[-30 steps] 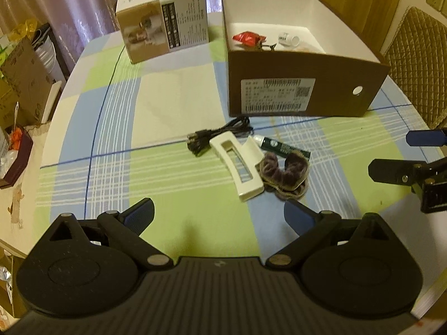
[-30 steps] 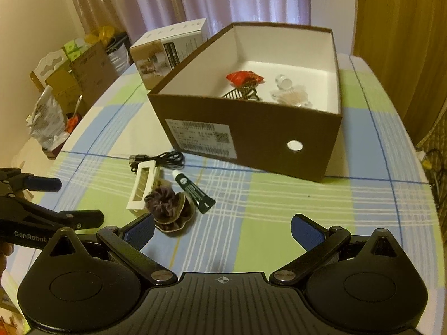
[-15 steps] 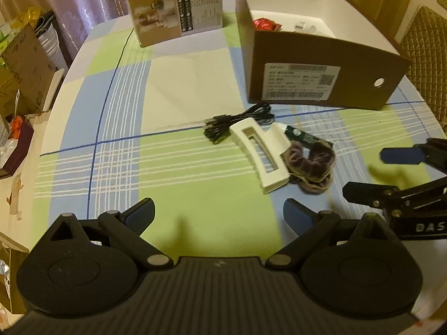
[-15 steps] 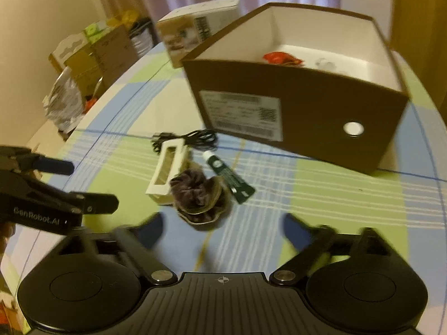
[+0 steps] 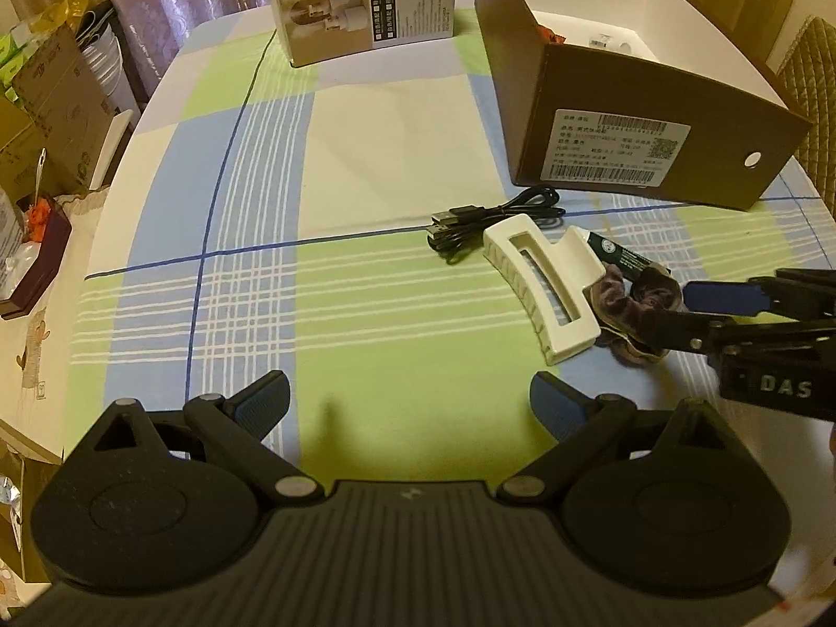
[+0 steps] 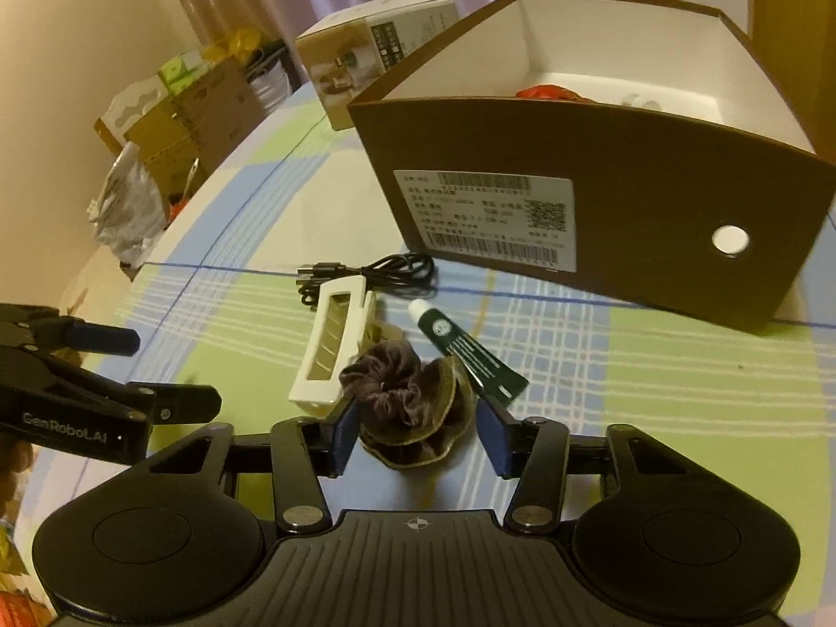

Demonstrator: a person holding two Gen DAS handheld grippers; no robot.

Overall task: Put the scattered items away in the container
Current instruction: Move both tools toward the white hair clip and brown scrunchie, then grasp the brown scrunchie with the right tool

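Note:
A brown velvet scrunchie (image 6: 413, 402) lies on the checked tablecloth beside a white hair claw clip (image 6: 329, 350), a dark green tube (image 6: 470, 350) and a coiled black cable (image 6: 381, 271). My right gripper (image 6: 418, 436) is low over the cloth and partly open, one finger on each side of the scrunchie, with a sliver of gap on the right. In the left wrist view it reaches the scrunchie (image 5: 632, 308) from the right. My left gripper (image 5: 410, 402) hovers wide open and empty, short of the clip (image 5: 543, 287). The open brown box (image 6: 627, 198) holds a red packet (image 6: 548, 91) and a small white bottle (image 6: 637, 99).
A white product carton (image 5: 366, 0) stands at the back of the table, left of the brown box (image 5: 653, 120). Cardboard boxes and bags (image 6: 172, 120) crowd the floor past the left table edge. A quilted chair back (image 5: 815, 78) is at the far right.
My right gripper dropped forward to the scrunchie and its jaws narrowed around it. The left gripper edged forward toward the clip and stayed wide open.

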